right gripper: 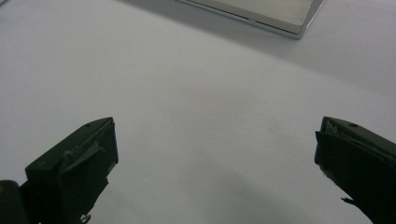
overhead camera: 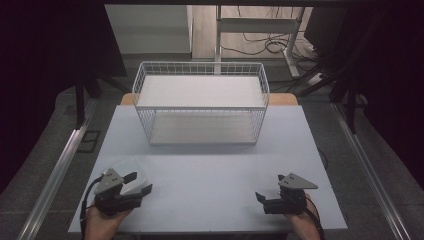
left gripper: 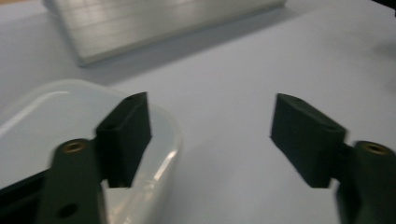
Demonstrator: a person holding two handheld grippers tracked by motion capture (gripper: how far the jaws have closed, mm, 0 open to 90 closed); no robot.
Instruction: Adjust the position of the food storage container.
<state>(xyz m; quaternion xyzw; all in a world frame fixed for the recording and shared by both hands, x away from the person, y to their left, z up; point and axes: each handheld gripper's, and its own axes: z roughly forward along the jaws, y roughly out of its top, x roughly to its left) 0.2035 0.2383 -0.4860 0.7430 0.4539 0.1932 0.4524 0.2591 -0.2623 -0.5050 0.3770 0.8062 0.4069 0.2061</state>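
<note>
A clear plastic container lies on the white table at the front left. My left gripper hovers at its near right corner. In the left gripper view the container sits behind the left jaw, whose pad overlaps the container's rounded rim, while the right jaw stands well off it over bare table. The left gripper is open, with a wide gap. At the front right my right gripper is open too, and in its own view the right gripper has only bare table between its jaws.
A white wire basket stands at the back middle of the table; its base edge shows at the top of both gripper views. Dark floor, metal rails and cables surround the table.
</note>
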